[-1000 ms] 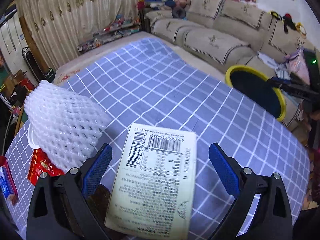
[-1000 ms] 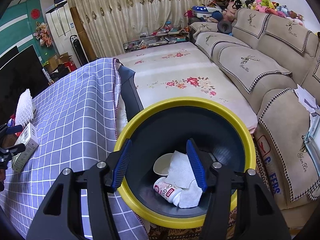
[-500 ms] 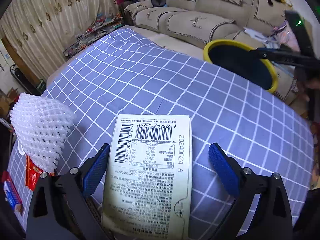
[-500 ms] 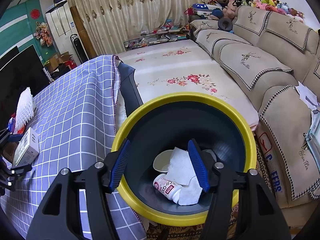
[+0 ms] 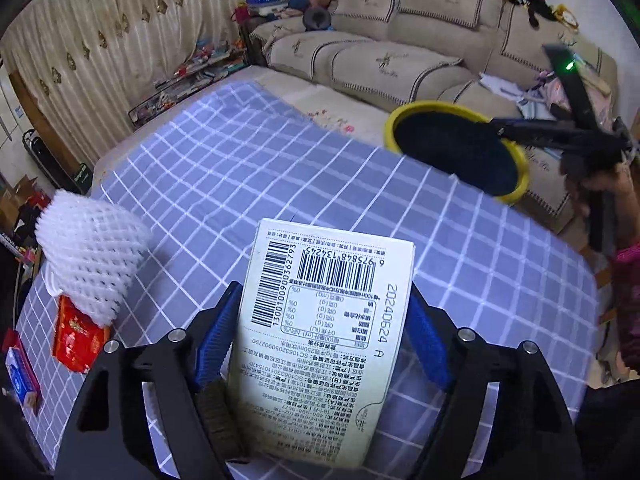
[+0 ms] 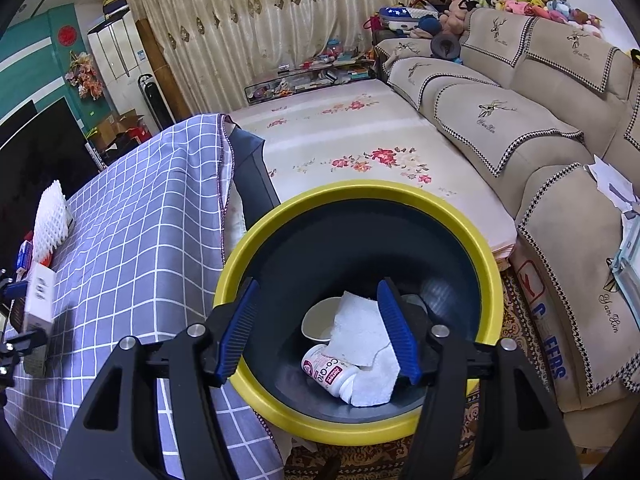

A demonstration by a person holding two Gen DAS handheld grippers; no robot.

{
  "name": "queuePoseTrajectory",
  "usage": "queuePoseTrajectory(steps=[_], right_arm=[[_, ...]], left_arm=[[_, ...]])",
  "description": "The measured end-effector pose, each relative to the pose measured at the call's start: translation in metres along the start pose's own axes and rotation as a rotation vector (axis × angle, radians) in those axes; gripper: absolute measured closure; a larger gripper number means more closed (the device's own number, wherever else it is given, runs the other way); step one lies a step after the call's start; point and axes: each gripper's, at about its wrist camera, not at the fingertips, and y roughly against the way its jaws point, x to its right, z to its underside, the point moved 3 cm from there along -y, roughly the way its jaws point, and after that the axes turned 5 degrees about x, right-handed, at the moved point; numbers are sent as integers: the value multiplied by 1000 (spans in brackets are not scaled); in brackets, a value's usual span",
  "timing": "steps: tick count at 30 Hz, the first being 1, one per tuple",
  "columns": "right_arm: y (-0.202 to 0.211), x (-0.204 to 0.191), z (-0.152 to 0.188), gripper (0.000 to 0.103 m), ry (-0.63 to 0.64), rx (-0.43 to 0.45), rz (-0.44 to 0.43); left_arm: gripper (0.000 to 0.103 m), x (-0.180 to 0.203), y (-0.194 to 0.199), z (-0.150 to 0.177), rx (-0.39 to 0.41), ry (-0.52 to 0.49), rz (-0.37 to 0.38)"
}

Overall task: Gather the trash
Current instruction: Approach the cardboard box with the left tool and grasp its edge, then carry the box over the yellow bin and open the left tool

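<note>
A white carton with barcodes stands between the blue pads of my left gripper, whose jaws are closing and now touch both its sides. Far left in the right wrist view, the same carton sits above the checked cloth. My right gripper hangs open over the yellow-rimmed dark bin with nothing between its fingers. In the bin lie a crumpled paper towel, a white bottle and a small white bowl. The left wrist view shows the bin past the table's far right edge.
A white foam net rests on a red packet at the left of the blue checked tablecloth. A small blue and red box lies at the left edge. A beige sofa and floral mat lie beyond.
My left gripper's jaws have closed from wide apart onto the carton's sides, and the view has swung toward the bin. The right gripper stays over the bin.
</note>
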Motion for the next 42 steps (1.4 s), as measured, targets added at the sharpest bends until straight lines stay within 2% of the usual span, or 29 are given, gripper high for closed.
queuePoseTrajectory(steps=[10,17,21,26,33,37,42], right_arm=[[12,6,-3,44,-13,27,-13],[22,19,-4,44,-31,48,-11],[35,30,-9,44,-46,82,-1],[57,51,-13,44,-60,123,30],[81,88,-10,44,-99,150,87],[88,104,-9,44,-120,152,110],[89,114,-7,44,-133,147,118]], left_arm=[[28,30,38,-38,87,-44,17],[28,32,48,-64,120,-17,43],[28,49,43,-86,131,-36,69],[28,83,13,-122,145,-72,146],[28,135,-63,-174,116,-87,243],[28,160,-114,-194,70,-96,256],[25,179,-160,-202,32,-84,249]])
